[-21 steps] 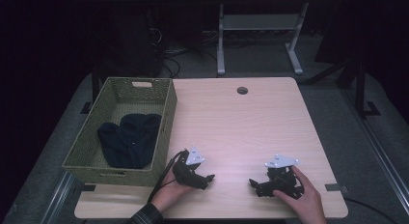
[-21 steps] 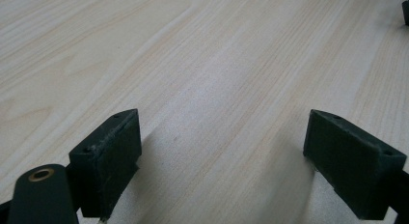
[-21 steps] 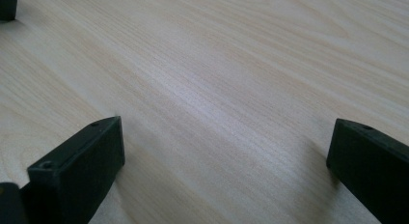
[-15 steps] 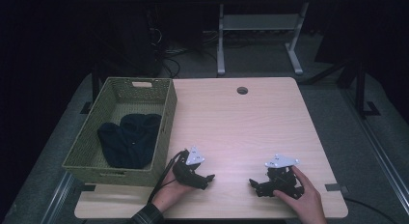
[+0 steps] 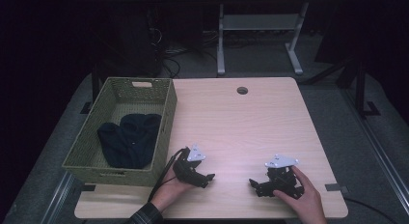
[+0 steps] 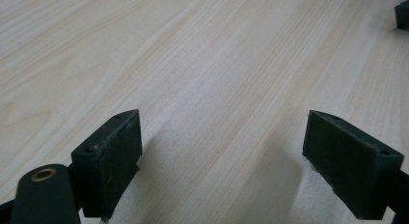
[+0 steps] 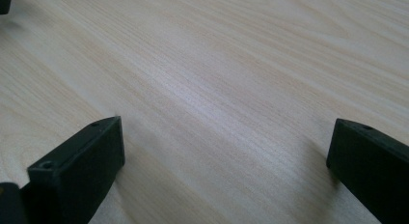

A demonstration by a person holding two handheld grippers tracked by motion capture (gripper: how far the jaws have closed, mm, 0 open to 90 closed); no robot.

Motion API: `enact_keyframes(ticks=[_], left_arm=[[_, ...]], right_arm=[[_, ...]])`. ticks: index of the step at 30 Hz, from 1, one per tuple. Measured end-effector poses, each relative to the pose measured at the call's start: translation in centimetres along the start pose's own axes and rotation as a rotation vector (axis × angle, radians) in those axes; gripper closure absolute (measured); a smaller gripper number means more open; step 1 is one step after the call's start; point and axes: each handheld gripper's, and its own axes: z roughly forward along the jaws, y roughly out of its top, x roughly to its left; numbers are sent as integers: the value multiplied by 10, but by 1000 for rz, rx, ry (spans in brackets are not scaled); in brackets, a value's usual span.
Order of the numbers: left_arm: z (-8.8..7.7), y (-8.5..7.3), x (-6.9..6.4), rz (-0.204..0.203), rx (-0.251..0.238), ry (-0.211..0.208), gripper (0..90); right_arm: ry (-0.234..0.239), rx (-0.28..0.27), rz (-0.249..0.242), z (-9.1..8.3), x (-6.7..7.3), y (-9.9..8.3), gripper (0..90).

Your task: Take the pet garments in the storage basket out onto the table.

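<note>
both grippers rest low on the light wood table (image 5: 251,122) near its front edge. left gripper (image 5: 208,177) sits at about seven o'clock, jaws spread wide over bare wood with nothing between them. right gripper (image 5: 252,184) sits at about five o'clock, jaws just as wide apart and empty. the two point toward each other. a green wicker basket (image 5: 166,119) at nine o'clock holds a dark blue garment (image 5: 128,139), well apart from the right gripper.

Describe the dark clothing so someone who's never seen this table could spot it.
Start at the wooden table; a green woven basket sits at its left edge. Inside lies the dark navy cloth, crumpled, the sole item in the basket.
</note>
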Motion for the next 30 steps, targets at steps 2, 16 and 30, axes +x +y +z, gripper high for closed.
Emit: enact_keyframes(ticks=[2, 16, 30], left_arm=[[-1, 1, 0, 1, -2, -4, 134], [-5, 12, 0, 3, 11, -30, 139], [-17, 26, 4, 13, -1, -26, 141]], right_arm=[[0, 0, 0, 0, 0, 0, 0], [0, 0, 0, 0, 0, 0, 0], [0, 0, 1, 0, 0, 0, 0]])
